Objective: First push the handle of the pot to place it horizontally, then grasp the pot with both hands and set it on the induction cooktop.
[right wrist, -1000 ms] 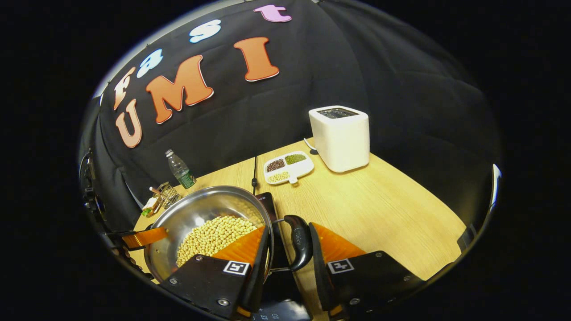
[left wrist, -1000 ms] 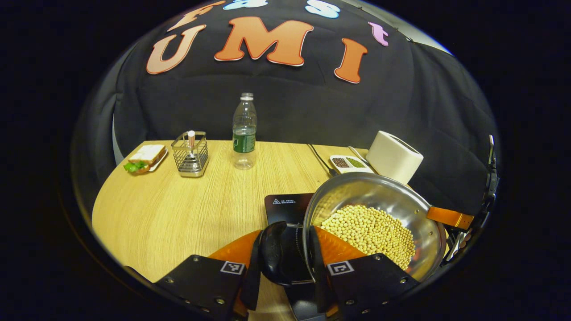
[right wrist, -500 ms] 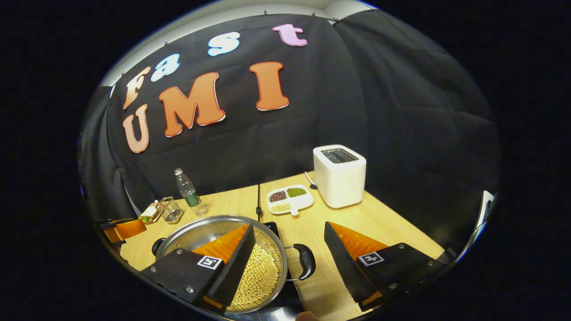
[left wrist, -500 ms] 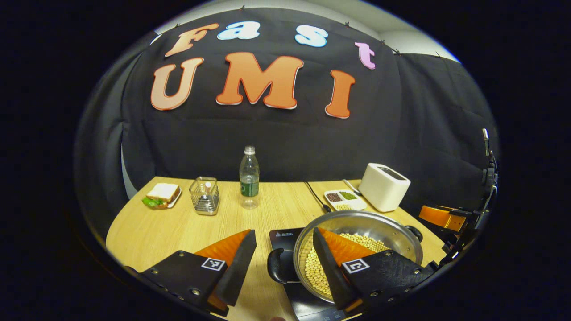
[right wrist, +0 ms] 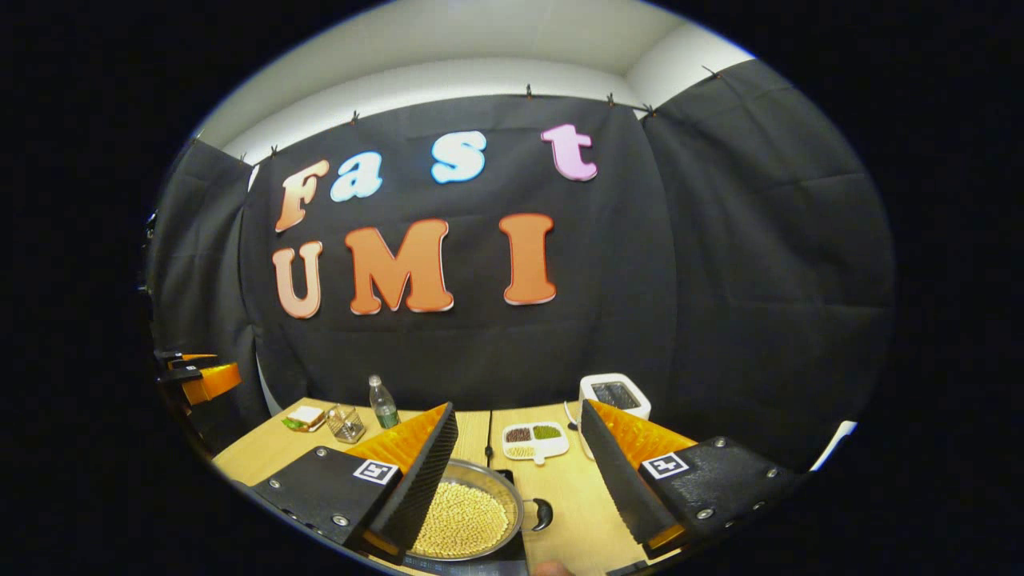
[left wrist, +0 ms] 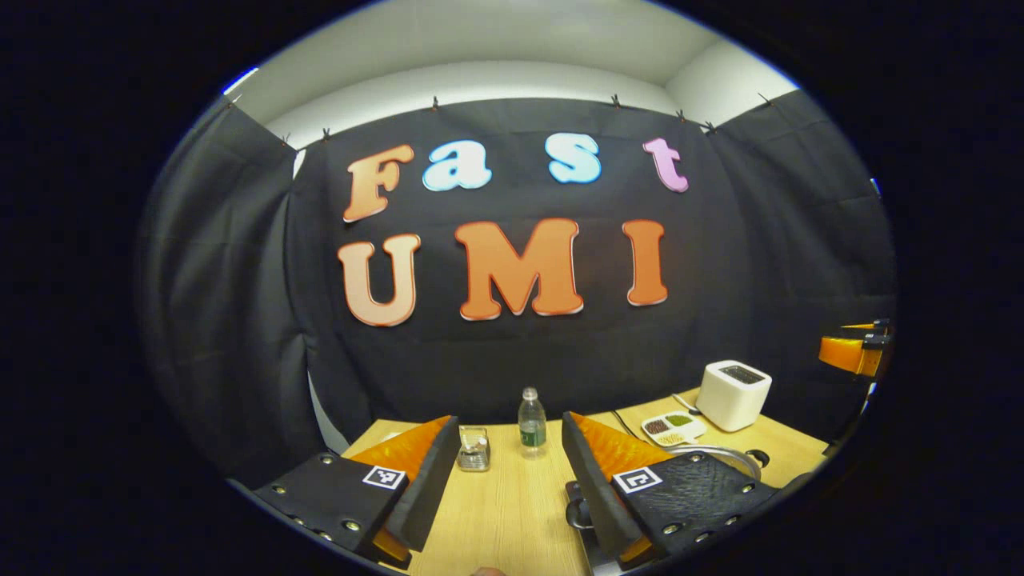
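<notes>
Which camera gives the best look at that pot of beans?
The right gripper view: the pot shows its beans and one side handle. The left gripper view catches just its rim and handles behind that claw's finger.

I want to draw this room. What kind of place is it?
Probably a pretend kitchen in a recording booth: black cloth wall, a wooden table with a toaster, and a pot of beans sitting on a cooktop.

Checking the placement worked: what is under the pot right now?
In the right gripper view the pot, filled with pale beans, sits on a dark slab, apparently the induction cooktop. The pot covers most of it; only the near edge and a corner show.
</notes>
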{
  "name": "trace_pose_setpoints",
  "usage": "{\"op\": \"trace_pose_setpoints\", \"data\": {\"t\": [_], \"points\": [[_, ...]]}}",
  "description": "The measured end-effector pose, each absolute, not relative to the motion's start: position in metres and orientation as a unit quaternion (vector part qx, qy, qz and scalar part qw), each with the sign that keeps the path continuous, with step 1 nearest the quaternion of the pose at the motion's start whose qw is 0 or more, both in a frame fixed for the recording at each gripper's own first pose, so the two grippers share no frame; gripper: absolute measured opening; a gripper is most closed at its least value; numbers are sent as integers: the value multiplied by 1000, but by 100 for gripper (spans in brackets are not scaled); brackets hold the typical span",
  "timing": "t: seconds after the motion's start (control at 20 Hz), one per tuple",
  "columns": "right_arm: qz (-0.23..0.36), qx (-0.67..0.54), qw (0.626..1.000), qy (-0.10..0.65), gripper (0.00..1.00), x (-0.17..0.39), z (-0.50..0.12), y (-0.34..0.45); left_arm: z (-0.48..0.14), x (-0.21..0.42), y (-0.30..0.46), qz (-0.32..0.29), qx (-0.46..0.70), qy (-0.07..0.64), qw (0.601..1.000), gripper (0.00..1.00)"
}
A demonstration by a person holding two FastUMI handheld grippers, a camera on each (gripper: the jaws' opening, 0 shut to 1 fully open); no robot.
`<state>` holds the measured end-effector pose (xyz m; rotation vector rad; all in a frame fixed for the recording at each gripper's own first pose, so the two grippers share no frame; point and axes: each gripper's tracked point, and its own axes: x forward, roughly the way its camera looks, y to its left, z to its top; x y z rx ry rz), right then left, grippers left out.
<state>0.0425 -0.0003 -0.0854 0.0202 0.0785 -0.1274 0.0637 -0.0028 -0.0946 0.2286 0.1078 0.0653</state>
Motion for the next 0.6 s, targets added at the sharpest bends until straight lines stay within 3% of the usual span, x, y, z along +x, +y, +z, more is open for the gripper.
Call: {"op": "trace_pose_setpoints", "data": {"t": [0.05,0.1,0.15,0.2,0.3,0.35,0.45,0.55,0.6], "points": [[-67,10,997,31,100,38,-67,-4,-78,58,-3,28,103,51,993,77],[-70,6,997,16,95,34,-46,-7,-68,49,-1,23,89,47,995,79],[-74,0,997,2,100,28,-28,-11,-54,44,1,19,75,40,996,77],[-83,-7,996,-8,95,24,-13,-18,-42,35,2,18,64,33,997,77],[-110,-12,994,-22,95,14,9,-34,-29,25,16,23,54,34,998,77],[-112,-9,993,-27,100,9,15,-37,-22,23,28,38,45,34,998,78],[-104,7,994,-30,95,-3,20,-36,-16,19,40,55,31,32,997,77],[-104,9,994,-31,100,-6,21,-41,-22,16,48,67,27,33,997,77],[-105,8,994,-30,95,-8,20,-43,-23,14,46,67,23,32,997,77]]}}
